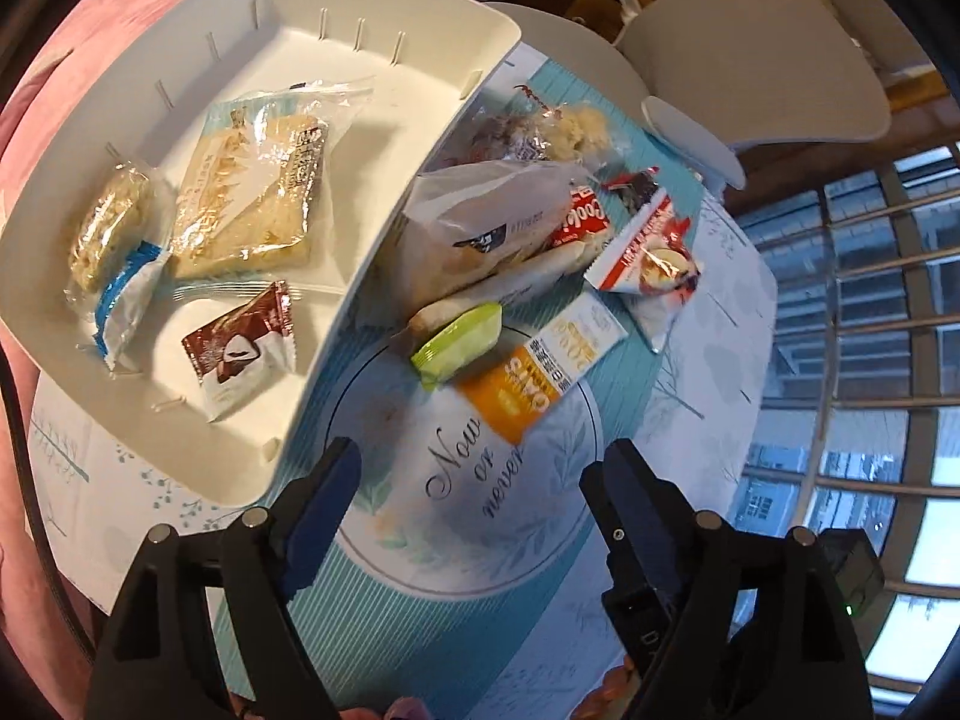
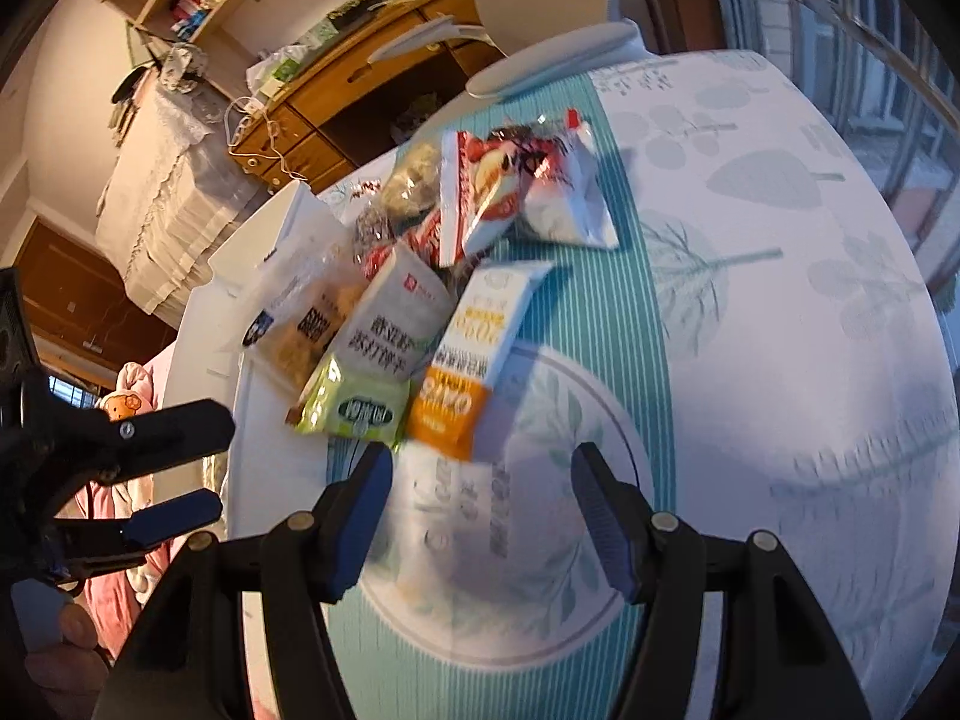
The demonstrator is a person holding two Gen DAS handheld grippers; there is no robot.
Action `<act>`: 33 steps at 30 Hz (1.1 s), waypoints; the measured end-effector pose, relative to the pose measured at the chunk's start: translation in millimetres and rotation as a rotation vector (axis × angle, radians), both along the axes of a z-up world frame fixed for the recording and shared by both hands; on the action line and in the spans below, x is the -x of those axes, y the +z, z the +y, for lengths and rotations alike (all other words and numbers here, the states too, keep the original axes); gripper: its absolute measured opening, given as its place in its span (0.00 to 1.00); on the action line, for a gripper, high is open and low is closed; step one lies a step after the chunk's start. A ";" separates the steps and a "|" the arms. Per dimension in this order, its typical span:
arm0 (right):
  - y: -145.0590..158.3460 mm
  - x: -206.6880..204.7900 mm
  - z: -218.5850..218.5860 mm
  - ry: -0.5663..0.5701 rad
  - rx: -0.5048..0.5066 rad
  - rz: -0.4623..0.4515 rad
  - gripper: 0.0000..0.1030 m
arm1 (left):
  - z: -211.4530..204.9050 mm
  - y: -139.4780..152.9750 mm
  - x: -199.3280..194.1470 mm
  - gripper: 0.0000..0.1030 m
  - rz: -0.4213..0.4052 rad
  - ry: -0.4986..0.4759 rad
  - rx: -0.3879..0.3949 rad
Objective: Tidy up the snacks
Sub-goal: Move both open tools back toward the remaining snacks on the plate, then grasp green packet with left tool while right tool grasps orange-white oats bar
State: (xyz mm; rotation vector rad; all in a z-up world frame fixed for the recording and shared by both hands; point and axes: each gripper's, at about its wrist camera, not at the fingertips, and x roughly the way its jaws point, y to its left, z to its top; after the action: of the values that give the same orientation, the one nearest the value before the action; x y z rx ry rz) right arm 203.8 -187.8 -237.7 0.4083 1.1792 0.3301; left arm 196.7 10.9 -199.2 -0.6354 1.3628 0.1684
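A white divided tray (image 1: 384,228) holds a rice-cake packet (image 1: 108,228), a large cracker packet (image 1: 252,204) and a brown chocolate packet (image 1: 240,348). To the right of the tray lies a pile of snacks, with a green packet (image 1: 459,345) and an orange oats packet (image 1: 528,384) nearest. My left gripper (image 1: 483,456) hangs open above the tablecloth just below the pile, with nothing between its fingers. My right gripper (image 2: 480,462) is open below the green packet (image 2: 354,405) and the orange packet (image 2: 456,402). A blurred pale packet (image 2: 459,498) lies between its fingers, and the pads do not press on it.
A grey chair (image 1: 750,72) stands behind the round table (image 2: 780,300). Window bars (image 1: 870,300) fill the right side. Pink cloth (image 1: 36,120) lies beyond the tray. A wooden desk (image 2: 336,90) is at the back. The left gripper (image 2: 225,462) shows at the left.
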 end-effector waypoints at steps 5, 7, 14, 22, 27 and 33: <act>-11.2 -14.5 4.9 0.046 0.004 -0.069 0.61 | -1.9 -19.3 -11.8 0.80 0.047 0.075 -0.009; -15.9 -21.2 7.1 0.063 0.014 -0.090 0.61 | -0.7 -26.8 -16.2 0.80 0.062 0.107 -0.023; -27.9 -31.8 20.0 0.115 0.028 -0.159 0.61 | 1.1 -46.8 -32.0 0.79 0.097 0.154 -0.057; -39.3 -35.8 38.2 0.133 0.070 -0.195 0.62 | -0.2 -65.8 -46.1 0.67 0.147 0.174 -0.072; -43.7 -38.2 47.3 0.146 0.101 -0.213 0.62 | -8.7 -71.5 -55.7 0.63 0.164 0.132 -0.093; -48.3 -39.6 53.1 0.163 0.122 -0.225 0.62 | -10.3 -84.7 -64.9 0.43 0.202 0.140 -0.080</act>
State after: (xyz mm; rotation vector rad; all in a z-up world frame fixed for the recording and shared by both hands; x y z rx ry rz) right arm 243.4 -134.6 -286.1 0.1635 1.0078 0.4317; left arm 261.6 0.6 -283.9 -0.6603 1.4979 0.4076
